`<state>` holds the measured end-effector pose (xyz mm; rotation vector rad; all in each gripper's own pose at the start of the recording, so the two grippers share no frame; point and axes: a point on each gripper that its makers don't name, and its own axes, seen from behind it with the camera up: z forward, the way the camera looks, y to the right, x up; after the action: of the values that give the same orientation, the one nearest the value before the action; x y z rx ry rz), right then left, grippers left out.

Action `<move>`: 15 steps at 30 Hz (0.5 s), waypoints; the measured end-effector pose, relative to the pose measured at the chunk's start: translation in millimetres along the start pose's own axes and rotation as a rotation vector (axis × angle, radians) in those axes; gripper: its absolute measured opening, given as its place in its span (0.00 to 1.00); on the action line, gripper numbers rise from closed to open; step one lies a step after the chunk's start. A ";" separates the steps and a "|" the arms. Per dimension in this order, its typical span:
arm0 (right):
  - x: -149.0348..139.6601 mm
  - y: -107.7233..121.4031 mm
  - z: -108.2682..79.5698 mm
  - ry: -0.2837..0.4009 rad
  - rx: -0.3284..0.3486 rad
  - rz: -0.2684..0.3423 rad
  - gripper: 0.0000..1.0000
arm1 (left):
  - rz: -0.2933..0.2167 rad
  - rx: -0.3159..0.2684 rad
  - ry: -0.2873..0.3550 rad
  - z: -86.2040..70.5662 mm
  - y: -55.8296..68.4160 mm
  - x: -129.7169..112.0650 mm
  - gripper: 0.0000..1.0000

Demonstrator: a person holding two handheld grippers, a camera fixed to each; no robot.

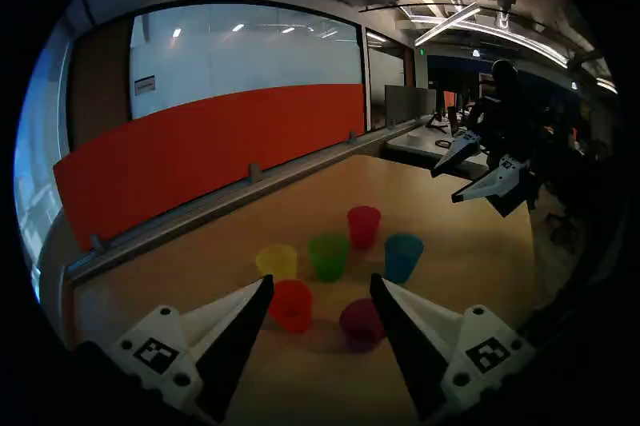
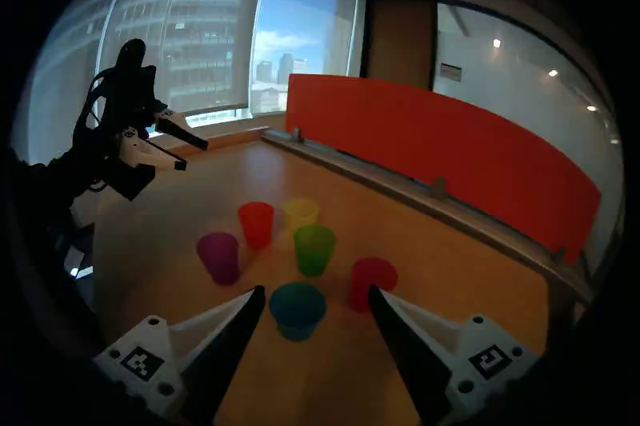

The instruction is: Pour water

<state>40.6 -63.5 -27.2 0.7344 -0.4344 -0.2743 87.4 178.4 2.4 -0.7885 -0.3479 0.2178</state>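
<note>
**Both grippers open above six cups**

The left gripper (image 1: pixel 320 280) is held in the air over one side of the table (image 1: pixel 480 266), tilted a little down toward the cups. Its two fingers are spread wide. Nothing is between them and they touch nothing. In the left gripper view the orange-red cup (image 1: pixel 291 304) and the purple cup (image 1: pixel 362 322) stand nearest, seen in the gap between the fingertips. Behind them are the yellow cup (image 1: pixel 277 260), the green cup (image 1: pixel 328 254) and the blue cup (image 1: pixel 402 256). The red cup (image 1: pixel 363 224) is the farthest.

The right gripper (image 2: pixel 316 290) is held at the opposite side of the group and is also tilted down toward it. Its fingers are wide apart too and hold nothing. In the right gripper view the blue cup is the nearest, just ahead of the gap, and the red cup is seen beside the right fingertip.

Each camera also catches the other gripper farther off. It is in the air above the table, well apart from the cups, with its fingers apart. The person behind it is only a dark shape, so I cannot tell how the hand grips it.

All six cups stand upright and close together on the wooden table. I cannot tell if any cup has water inside. An orange panel (image 1: pixel 200 154) runs along the long edge of the table, and a window (image 2: pixel 192 50) is at its end.
</note>
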 end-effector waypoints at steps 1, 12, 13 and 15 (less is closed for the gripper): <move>-2.0 -0.9 1.3 -0.003 0.002 0.001 0.99 | 0.002 -0.001 -0.003 0.8 0.2 -0.8 0.89; -21.7 -7.1 15.7 -0.038 0.015 0.003 0.99 | 0.027 -0.012 -0.029 9.0 -1.4 -2.3 0.89; -23.2 -7.1 17.1 -0.040 0.014 0.001 0.99 | 0.026 -0.013 -0.030 10.2 -2.2 -2.2 0.89; -26.0 -7.1 19.6 -0.045 0.013 -0.002 0.99 | 0.025 -0.014 -0.030 12.3 -3.4 -2.1 0.89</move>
<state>7.9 -69.9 -26.6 0.7431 -0.4782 -0.2907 80.9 183.4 12.4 -0.8043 -0.3689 0.2507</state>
